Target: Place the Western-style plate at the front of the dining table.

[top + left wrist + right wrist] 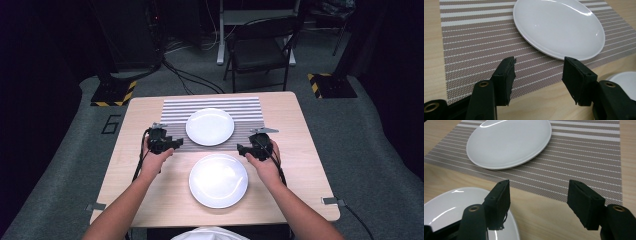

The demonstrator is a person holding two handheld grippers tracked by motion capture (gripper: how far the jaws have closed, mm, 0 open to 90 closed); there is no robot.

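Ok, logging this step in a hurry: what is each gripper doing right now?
Left gripper: open, holding nothing, over the striped placemat.
Right gripper: open, holding nothing, beside the near white plate.

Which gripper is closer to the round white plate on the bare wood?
Right. The right gripper sits just beside the round white plate's upper right rim; the left gripper is farther, up-left.

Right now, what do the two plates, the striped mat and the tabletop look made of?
Far plate and near plate: likely glazed ceramic, possibly melamine; white, glossy, with sharp light reflections. Striped mat: woven vinyl or fabric by its look; fine mesh texture, matte brown and white bands. Tabletop: pale wood or wood-look laminate; faint grain, low sheen.
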